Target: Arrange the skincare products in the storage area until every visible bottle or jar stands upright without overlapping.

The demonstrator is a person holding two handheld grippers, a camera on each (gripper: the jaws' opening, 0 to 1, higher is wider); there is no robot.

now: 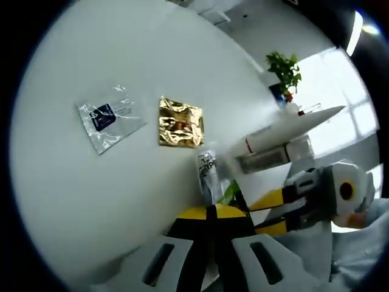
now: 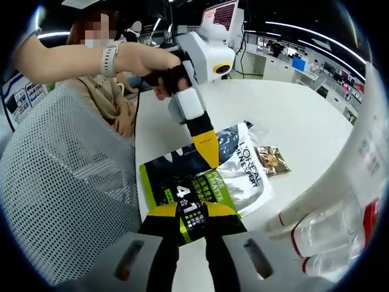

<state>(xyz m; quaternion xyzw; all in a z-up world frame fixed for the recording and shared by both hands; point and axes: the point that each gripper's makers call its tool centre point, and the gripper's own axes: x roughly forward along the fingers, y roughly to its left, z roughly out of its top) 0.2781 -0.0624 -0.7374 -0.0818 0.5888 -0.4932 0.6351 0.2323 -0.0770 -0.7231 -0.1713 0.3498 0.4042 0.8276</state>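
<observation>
Your right claw (image 2: 193, 224) pinches the near edge of a green-and-black sachet pack (image 2: 185, 191) printed with a large "4", its yellow-tipped jaws pressed onto the pack from both sides. The pack lies flat on the white desk (image 2: 304, 128), overlapping a silver-white L'Oréal sachet (image 2: 246, 173) beside it. A small brown-gold packet (image 2: 271, 159) lies just beyond the silver one, apart from it.

Your left claw (image 2: 205, 146) reaches down onto the far part of the same green-and-black pack. In the left gripper view, its (image 1: 214, 214) jaws sit close together around the end of a thin, pale, printed item (image 1: 208, 173); the print there is too blurred to read, so you cannot tell whether it is the pack's edge. The right claw (image 1: 270, 214) enters that view from the right, beside it.

Further out on the desk in the left gripper view lie a clear plastic sachet with a dark label (image 1: 109, 117) and a gold foil sachet (image 1: 180, 123), near each other but not touching. White tubes (image 1: 285, 131) lie on their sides near the desk edge, with a potted plant (image 1: 284, 72) behind them. In the right gripper view, white tubes (image 2: 340, 194) with red caps lean close by the lens at right, blurred.

A hand (image 2: 149, 61) wearing a watch grips the left claw's body.
</observation>
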